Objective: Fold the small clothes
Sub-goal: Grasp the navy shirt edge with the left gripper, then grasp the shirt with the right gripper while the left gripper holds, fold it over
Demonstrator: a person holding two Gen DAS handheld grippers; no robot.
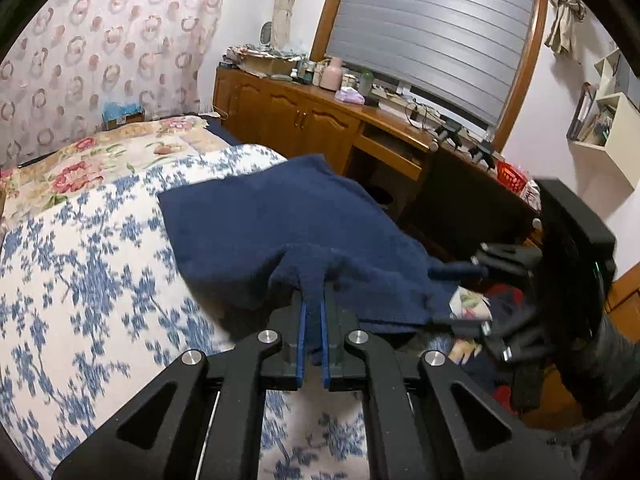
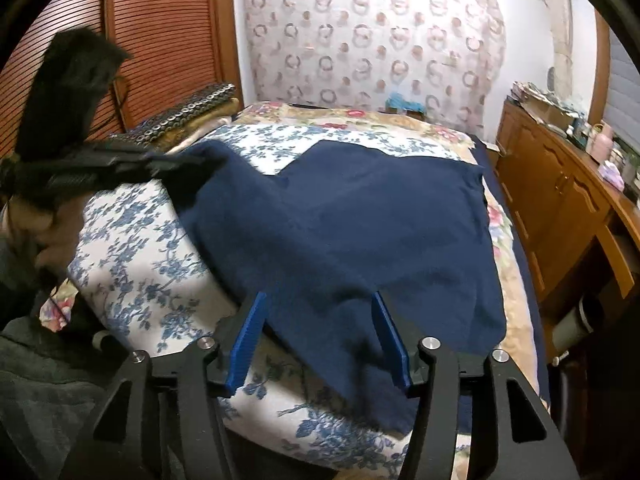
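A dark navy cloth lies spread on the blue-and-white floral bedcover. In the left wrist view my left gripper is shut on a bunched edge of the navy cloth and lifts it slightly. My right gripper is open, with its blue pads on either side of the cloth's near corner, not pinching it. The right gripper also shows in the left wrist view at the cloth's right edge. The left gripper shows in the right wrist view, holding the cloth's far left corner.
A wooden dresser with clutter on top runs along the right of the bed, below a shuttered window. A patterned curtain hangs behind the bed. A red slatted door and stacked folded cloths stand at left.
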